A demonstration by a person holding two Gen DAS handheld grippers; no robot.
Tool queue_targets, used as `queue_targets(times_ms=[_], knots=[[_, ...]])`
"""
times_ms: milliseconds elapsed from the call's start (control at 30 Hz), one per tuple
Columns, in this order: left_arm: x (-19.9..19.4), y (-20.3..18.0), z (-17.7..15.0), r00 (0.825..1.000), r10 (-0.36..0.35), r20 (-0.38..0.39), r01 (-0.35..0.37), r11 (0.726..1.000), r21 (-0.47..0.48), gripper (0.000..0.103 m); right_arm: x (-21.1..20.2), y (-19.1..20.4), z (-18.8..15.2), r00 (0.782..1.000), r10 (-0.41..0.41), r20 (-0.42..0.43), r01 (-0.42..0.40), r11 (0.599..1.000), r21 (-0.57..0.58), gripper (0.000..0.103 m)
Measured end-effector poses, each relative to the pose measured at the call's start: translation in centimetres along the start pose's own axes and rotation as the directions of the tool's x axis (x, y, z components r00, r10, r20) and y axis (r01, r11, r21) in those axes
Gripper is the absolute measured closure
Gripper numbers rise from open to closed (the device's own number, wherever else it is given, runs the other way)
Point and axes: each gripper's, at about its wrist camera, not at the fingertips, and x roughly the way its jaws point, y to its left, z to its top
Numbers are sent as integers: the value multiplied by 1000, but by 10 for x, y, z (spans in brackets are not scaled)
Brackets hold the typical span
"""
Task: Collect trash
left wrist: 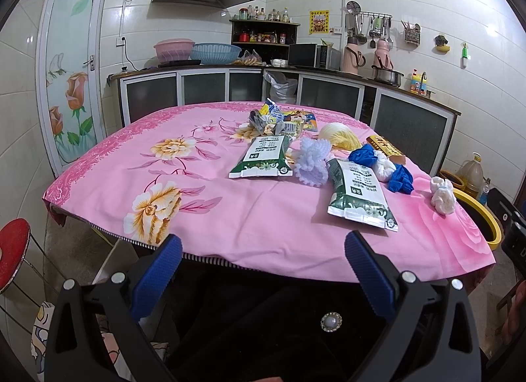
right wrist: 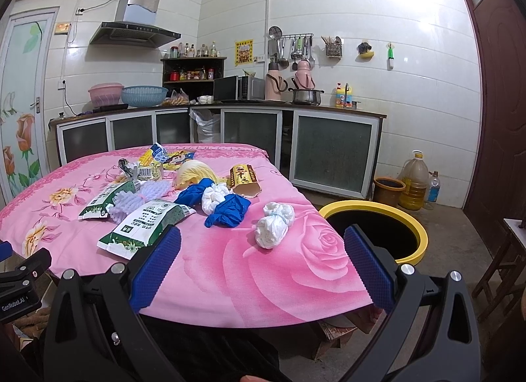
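Observation:
Trash lies on a pink flowered tablecloth (left wrist: 203,204). Two green-and-white packets (left wrist: 263,156) (right wrist: 144,225), a white foam net (left wrist: 312,160), a blue glove bundle (right wrist: 227,211), a white wad (right wrist: 274,224), a brown carton (right wrist: 245,179) and crumpled wrappers (left wrist: 279,118) sit on it. A yellow-rimmed black bin (right wrist: 378,230) stands on the floor right of the table. My left gripper (left wrist: 263,250) is open and empty at the near table edge. My right gripper (right wrist: 263,247) is open and empty, just short of the white wad.
A red stool (left wrist: 13,247) stands at the left. Kitchen cabinets (right wrist: 332,151) line the far walls. An oil jug (right wrist: 416,181), a bottle and a brown pot stand on the floor beyond the bin. A wooden stool (right wrist: 506,270) is at the right.

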Motion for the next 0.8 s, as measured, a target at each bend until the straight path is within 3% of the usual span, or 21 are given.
queue_targets(times_ms=[533,800], knots=[[-1,-1,-2,1000,-4,-2,4,1000,1,7,-1,-5,2,1000,-16,-8,16,1000,13,7],[2,-2,-6,995,-100,-24,100,995,-5,7,3,-20,10,1000,-9,0,9,998,62,7]])
